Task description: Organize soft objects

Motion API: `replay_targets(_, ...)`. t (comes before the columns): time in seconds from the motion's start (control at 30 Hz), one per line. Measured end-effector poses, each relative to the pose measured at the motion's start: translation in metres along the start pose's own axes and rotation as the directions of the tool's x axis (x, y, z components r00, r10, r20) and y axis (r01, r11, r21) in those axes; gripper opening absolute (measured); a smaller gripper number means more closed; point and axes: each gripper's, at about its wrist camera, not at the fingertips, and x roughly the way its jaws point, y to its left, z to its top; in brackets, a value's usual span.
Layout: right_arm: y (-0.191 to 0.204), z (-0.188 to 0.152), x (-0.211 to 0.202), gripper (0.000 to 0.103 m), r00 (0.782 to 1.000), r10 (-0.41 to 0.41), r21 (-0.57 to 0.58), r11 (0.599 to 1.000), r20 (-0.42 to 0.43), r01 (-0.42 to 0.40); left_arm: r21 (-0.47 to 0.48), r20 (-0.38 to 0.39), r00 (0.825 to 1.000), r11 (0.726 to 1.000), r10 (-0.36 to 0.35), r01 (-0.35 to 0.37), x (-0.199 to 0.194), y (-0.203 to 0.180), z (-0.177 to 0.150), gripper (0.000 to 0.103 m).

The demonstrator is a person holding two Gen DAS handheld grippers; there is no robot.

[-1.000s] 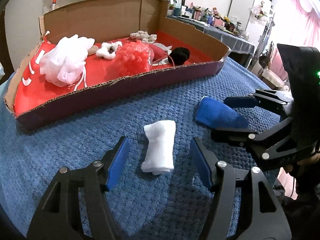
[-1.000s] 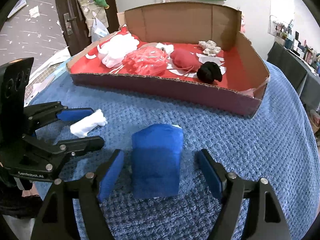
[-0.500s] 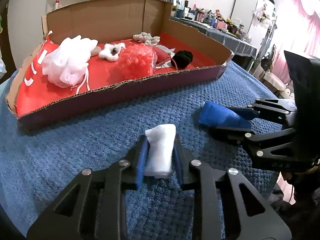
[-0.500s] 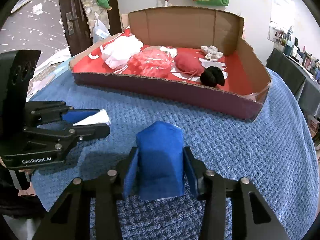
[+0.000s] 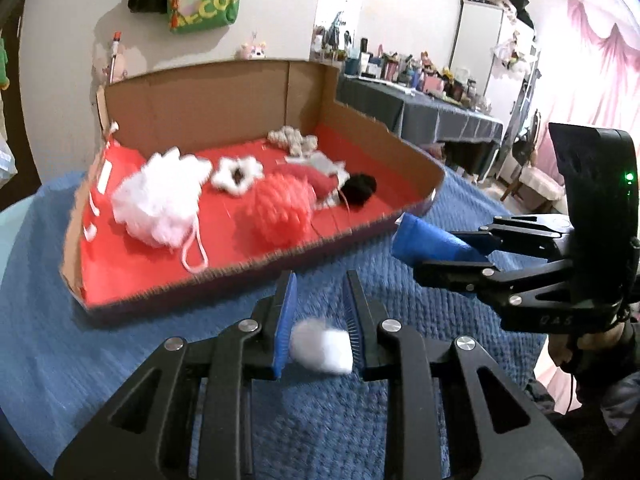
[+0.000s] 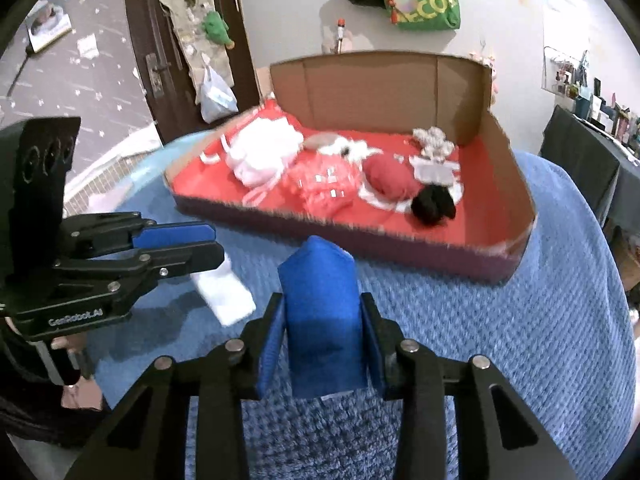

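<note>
- Cardboard tray (image 5: 400, 152) with a red floor sits at the far side of the blue-covered table (image 5: 80, 360), already crowded: white mesh puff (image 5: 160, 196), pink mesh puff (image 5: 280, 212), red pouch (image 6: 390, 180), black pom (image 5: 360, 188), small white fluffy piece (image 5: 236, 172), beige knot (image 5: 292, 140). Risk: free floor is mostly front-left and far right, so a drop in the middle would likely land on top of another item and roll.
- Front wall of the tray (image 6: 360, 240) stands between both held items and the floor of the tray. Judging from the frames, a low carry could catch the lip and shove the whole light box.
- Right gripper (image 6: 322, 316) has its fingers clamped on the blue cloth roll (image 6: 320, 304), held upright just short of the front wall. The roll sticks up well above the fingers (image 6: 270, 344), so the top may flop or the roll may unroll on release.
- Left gripper (image 5: 320, 320) has its fingers closed on the white cloth roll (image 5: 322, 344), above the table and near the front wall. The grip looks to be at one end only (the right wrist view shows the rest hanging down), so it could slip out.
- The two grippers are close side by side; heading for the same spot could make them collide.
</note>
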Motion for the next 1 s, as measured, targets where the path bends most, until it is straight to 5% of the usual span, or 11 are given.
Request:
replay_targets(0.23,-0.003,0.022,-0.011,0.039,0.999,-0.009,-0.011,1.0,0.05,0.009,0.005,-0.026,0.999,0.999,-0.031,0.032,0.004,0.0,-0.005,0.023)
replay_targets(0.5,-0.011,-0.004,0.008,0.045,1.0,0.008,0.04,0.999,-0.025,-0.007,-0.015,-0.096,0.995,1.0,-0.007,0.006,0.015,-0.001,-0.033,0.024)
replay_targets(0.57,-0.012,-0.012,0.011,0.048,0.999,0.01,0.051,0.999,-0.037,-0.008,-0.028,-0.1,0.995,1.0,-0.005,0.002,0.016,0.0,-0.038,0.035)
replay_targets(0.6,-0.012,-0.017,0.014,0.049,0.999,0.01,0.058,0.998,-0.048,-0.007,-0.034,-0.097,0.995,0.999,-0.003,0.0,0.015,0.0,-0.04,0.055)
replay_targets(0.63,-0.013,-0.019,0.016,0.054,0.998,0.005,0.062,0.998,-0.055,-0.001,-0.043,-0.078,0.997,0.999,0.001,-0.005,0.012,0.0,-0.042,0.064)
replay_targets(1.0,-0.013,-0.029,0.023,0.072,0.996,-0.044,0.07,0.996,-0.073,0.05,-0.059,-0.087,0.996,0.998,0.027,-0.032,0.017,0.0,-0.048,0.064)
